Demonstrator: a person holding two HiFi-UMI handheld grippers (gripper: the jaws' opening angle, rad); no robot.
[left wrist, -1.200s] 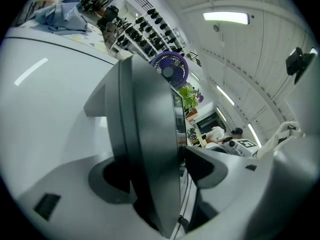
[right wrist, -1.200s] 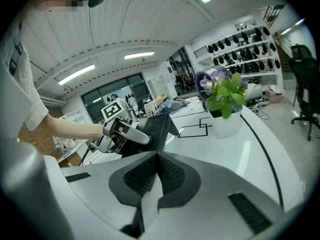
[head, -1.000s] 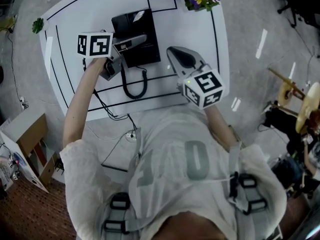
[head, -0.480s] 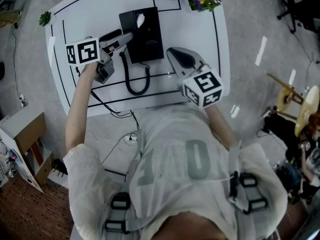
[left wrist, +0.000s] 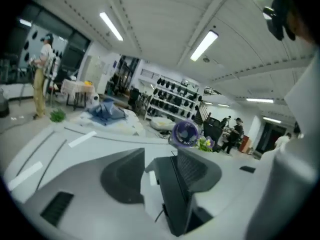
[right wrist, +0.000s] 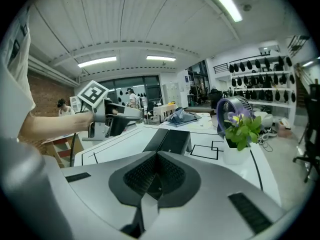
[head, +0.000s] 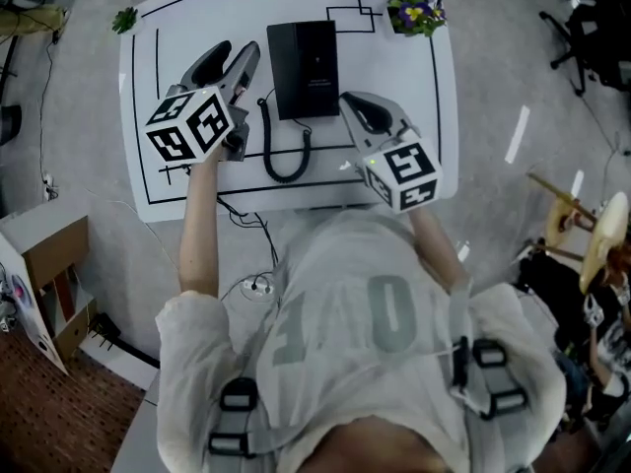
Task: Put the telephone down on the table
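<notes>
A smooth, glossy white table (head: 414, 126) is shown, marked with matt black lines. The telephone (head: 304, 67) is seen in black plastic, mostly matt. The right gripper (head: 347, 100) is cased in matt grey plastic, with rough, dark pads (right wrist: 136, 176).

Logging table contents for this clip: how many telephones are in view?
1. The black telephone lies flat on the white table, toward its far side, with its cord looping back toward the near edge. Nothing suggests that another one is hidden.

Lab workshop, line-marked white table (head: 399, 62), equipment shelves (left wrist: 175, 98)
</notes>
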